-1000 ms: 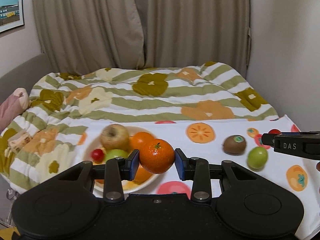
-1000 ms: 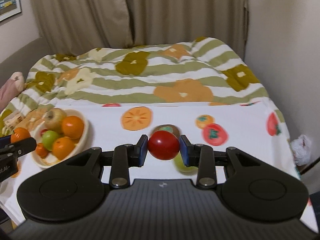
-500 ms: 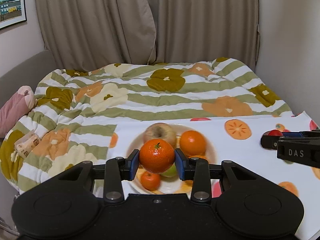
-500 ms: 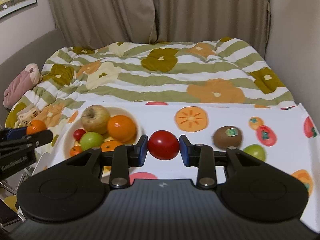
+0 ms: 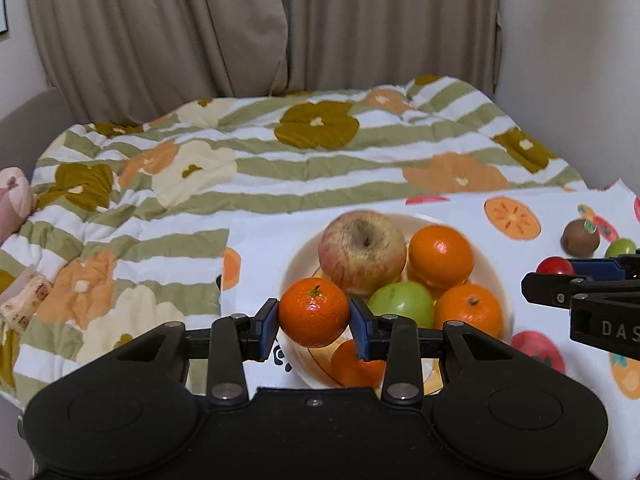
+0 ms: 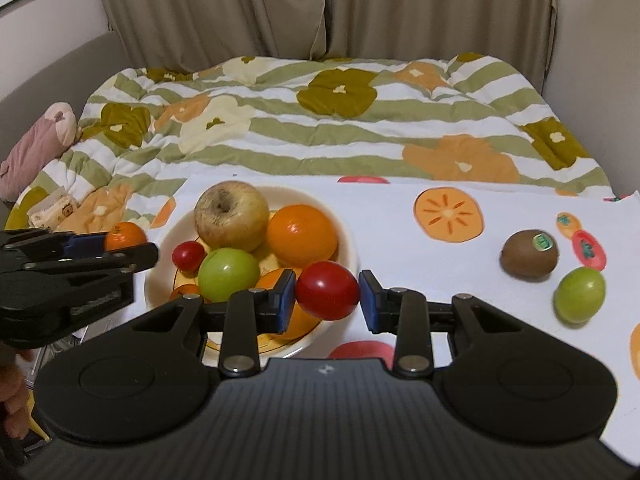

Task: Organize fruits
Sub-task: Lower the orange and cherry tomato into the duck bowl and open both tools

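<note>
Our left gripper [image 5: 314,322] was clamped on a mandarin [image 5: 313,311], its blue pads pressed to both sides of the fruit. It hung over the near left rim of the bowl [image 5: 505,300]. Our right gripper [image 6: 327,298] was closed on a tomato [image 6: 327,290], which it held over the bowl's near right edge. In the right view the left gripper showed at the far left, its mandarin just beside the bowl.

The bowl held an apple [image 6: 231,215] at the back, an orange [image 6: 302,235] touching it on the right, a green fruit [image 6: 228,274] in front, a small tomato [image 6: 188,255] at the left and more mandarins lower down. The bowl stood on a white cloth [image 6: 400,216] printed with fruit. Well apart to the right on the cloth lay a kiwi [image 6: 529,255] with a green sticker, and near it a second green fruit [image 6: 579,294]. Beyond the cloth lay a striped, flowered quilt [image 6: 320,128], then curtains [image 6: 320,8].
</note>
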